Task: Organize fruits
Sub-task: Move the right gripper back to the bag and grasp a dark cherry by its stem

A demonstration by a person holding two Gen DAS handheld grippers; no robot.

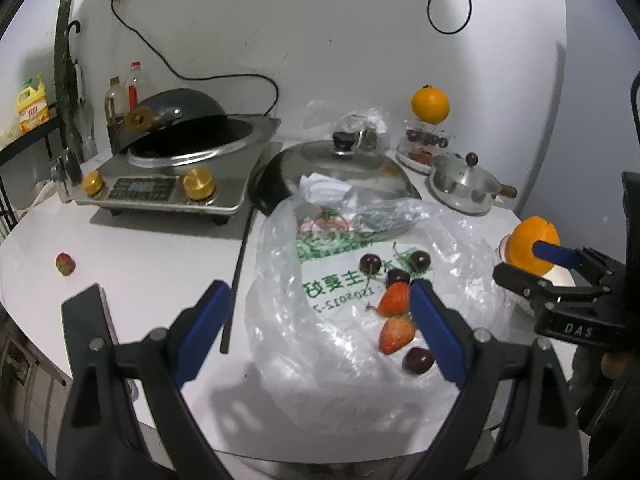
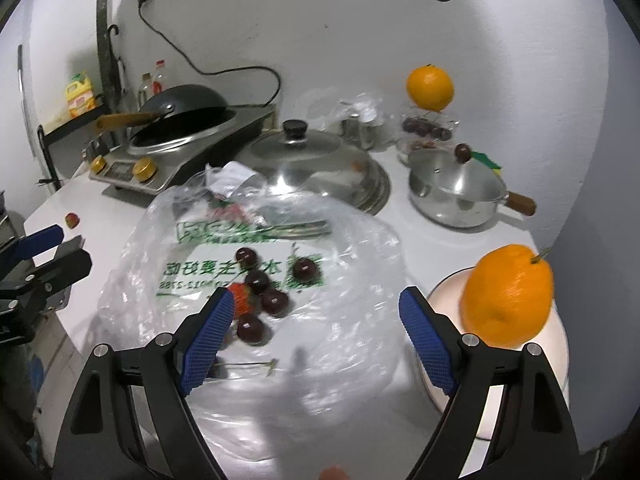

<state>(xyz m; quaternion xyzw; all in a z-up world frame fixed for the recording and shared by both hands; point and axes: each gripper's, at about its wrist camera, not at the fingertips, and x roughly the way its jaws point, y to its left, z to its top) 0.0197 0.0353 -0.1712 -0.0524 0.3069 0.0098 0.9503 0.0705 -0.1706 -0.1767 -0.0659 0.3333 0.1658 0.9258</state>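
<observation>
Both grippers are seen wide open, nothing held. Strawberries (image 1: 394, 300) and cherries (image 2: 256, 282) lie on the plastic bag (image 2: 352, 248), centre frame, touching the left gripper (image 1: 320, 334) right finger; the right gripper (image 2: 316, 340) is nearly as close.

dark cherries (image 2: 256, 280) and strawberries (image 1: 394, 300) lie on plastic bag (image 2: 340, 312); orange (image 2: 506, 294) on plate (image 2: 556, 380).

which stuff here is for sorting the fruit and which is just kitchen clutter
For the job: cherries, strawberries, stray strawberry, orange on white plate, plastic bag.

Lying about: induction cooker, wok, pot lid, saucepan, oil bottles.
</observation>
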